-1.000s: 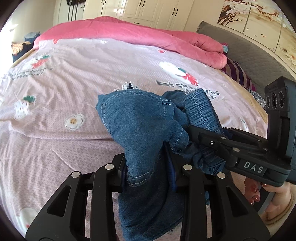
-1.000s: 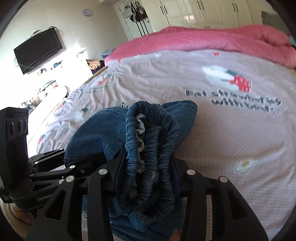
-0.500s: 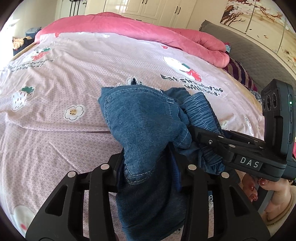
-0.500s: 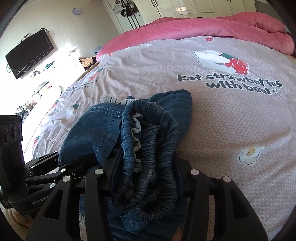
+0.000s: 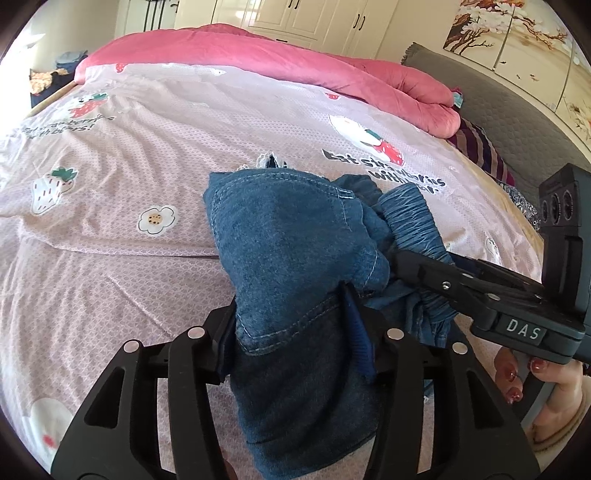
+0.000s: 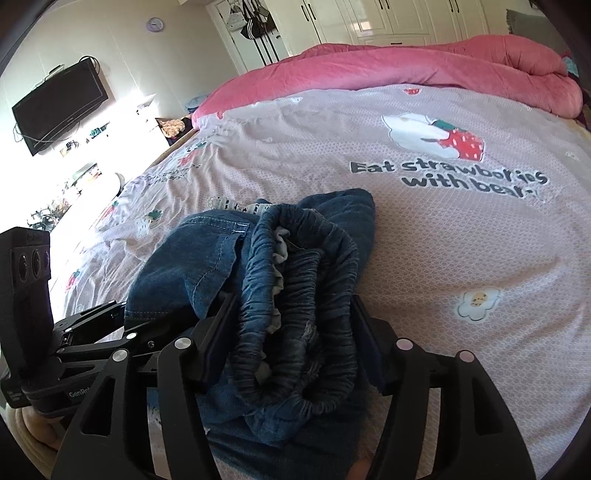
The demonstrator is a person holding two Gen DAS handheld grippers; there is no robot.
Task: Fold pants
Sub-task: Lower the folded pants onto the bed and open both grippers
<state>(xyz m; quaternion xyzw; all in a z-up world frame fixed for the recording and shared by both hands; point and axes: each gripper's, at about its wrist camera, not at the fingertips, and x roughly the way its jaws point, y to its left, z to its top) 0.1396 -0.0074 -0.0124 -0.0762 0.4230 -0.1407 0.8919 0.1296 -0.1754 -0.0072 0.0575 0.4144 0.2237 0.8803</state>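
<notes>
Blue denim pants (image 5: pixel 291 258) are bunched up over the pink printed bedsheet (image 5: pixel 110 258). My left gripper (image 5: pixel 295 317) is shut on a fold of the denim near a seam. My right gripper (image 6: pixel 291 321) is shut on the gathered elastic waistband (image 6: pixel 295 280). The two grippers are close side by side. The right gripper shows in the left wrist view (image 5: pixel 461 288), the left gripper in the right wrist view (image 6: pixel 92 332). The lower part of the pants hangs below and is hidden by the fingers.
A rolled pink duvet (image 5: pixel 295 62) lies along the far side of the bed. A grey headboard (image 5: pixel 517 110) and a striped pillow (image 5: pixel 480 147) are at the right. White wardrobes (image 6: pixel 369 18) and a wall TV (image 6: pixel 59 107) stand beyond the bed.
Both grippers, still holding the pants, have moved lower and forward over the bed. The bunched denim sits closer to the sheet.
</notes>
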